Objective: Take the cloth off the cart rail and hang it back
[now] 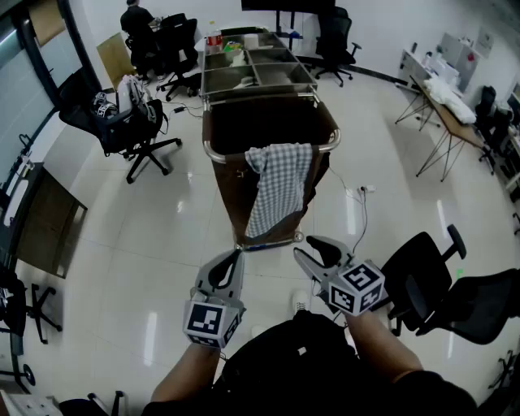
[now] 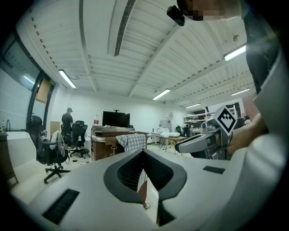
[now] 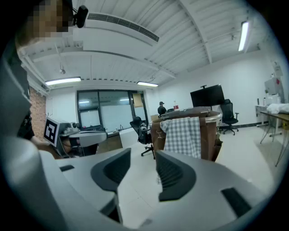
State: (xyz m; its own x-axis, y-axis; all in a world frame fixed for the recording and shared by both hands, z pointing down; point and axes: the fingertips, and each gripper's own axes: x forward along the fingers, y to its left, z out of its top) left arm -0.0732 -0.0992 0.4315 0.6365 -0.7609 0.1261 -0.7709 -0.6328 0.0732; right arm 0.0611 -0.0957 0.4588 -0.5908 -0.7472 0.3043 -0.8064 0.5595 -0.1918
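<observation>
Over the cart's near rail (image 1: 210,151) hangs the checked cloth (image 1: 280,187). Looks soft and light, so I'd pinch its top edge. The left gripper (image 1: 235,255) is pressed together on nothing, the right gripper (image 1: 310,249) spread and empty.

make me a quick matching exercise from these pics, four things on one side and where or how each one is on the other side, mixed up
Things:
1 cloth
2 left gripper
3 right gripper
4 person in black

Place or state:
a jaws apart, nothing between them
b at the far end of the room
c draped over the cart rail
d jaw tips together

Pairs: 1-c, 2-d, 3-a, 4-b
</observation>
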